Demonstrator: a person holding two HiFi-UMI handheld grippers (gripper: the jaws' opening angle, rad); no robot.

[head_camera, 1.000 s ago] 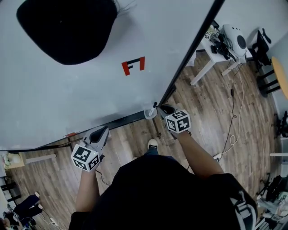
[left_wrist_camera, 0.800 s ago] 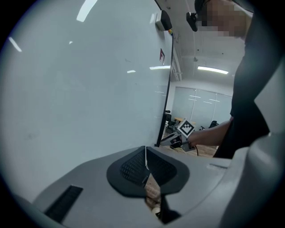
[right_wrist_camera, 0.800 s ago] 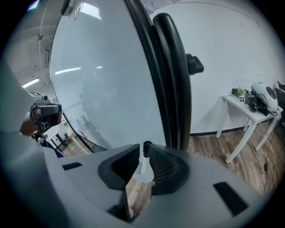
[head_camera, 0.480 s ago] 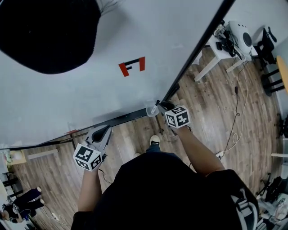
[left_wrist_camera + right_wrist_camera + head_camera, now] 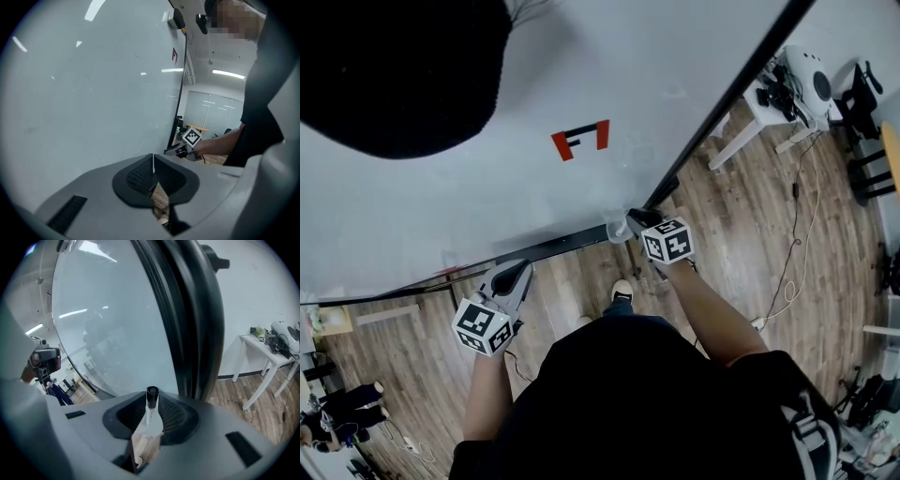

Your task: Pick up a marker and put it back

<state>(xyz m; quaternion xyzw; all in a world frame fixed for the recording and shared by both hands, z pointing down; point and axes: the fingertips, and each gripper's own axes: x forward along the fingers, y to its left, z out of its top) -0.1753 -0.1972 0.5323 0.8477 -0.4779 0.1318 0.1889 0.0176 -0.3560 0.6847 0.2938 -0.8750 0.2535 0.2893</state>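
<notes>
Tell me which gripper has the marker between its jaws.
The right gripper: a black-capped marker stands between its jaws. The left gripper has jaws together, empty.

Bright, even indoor light; heavy fisheye in all 3 views.
Head view: flat overhead light, no hard shadows; whiteboard (image 5: 628,56) evenly lit w/ faint sheen; dark blob (image 5: 394,66) at upper left is soft-edged, out of focus; straight lines bow twd frame edges. Both gripper views: black vignette in corners, strong barrel distortion. Left gripper view: ceiling strip lights (image 5: 228,74) glow at right centre, white glare streaks on the board at upper left. Right gripper view: similar streaks upper left; marker (image 5: 151,399) at lower centre fairly sharp, grey foreground slightly soft.
</notes>
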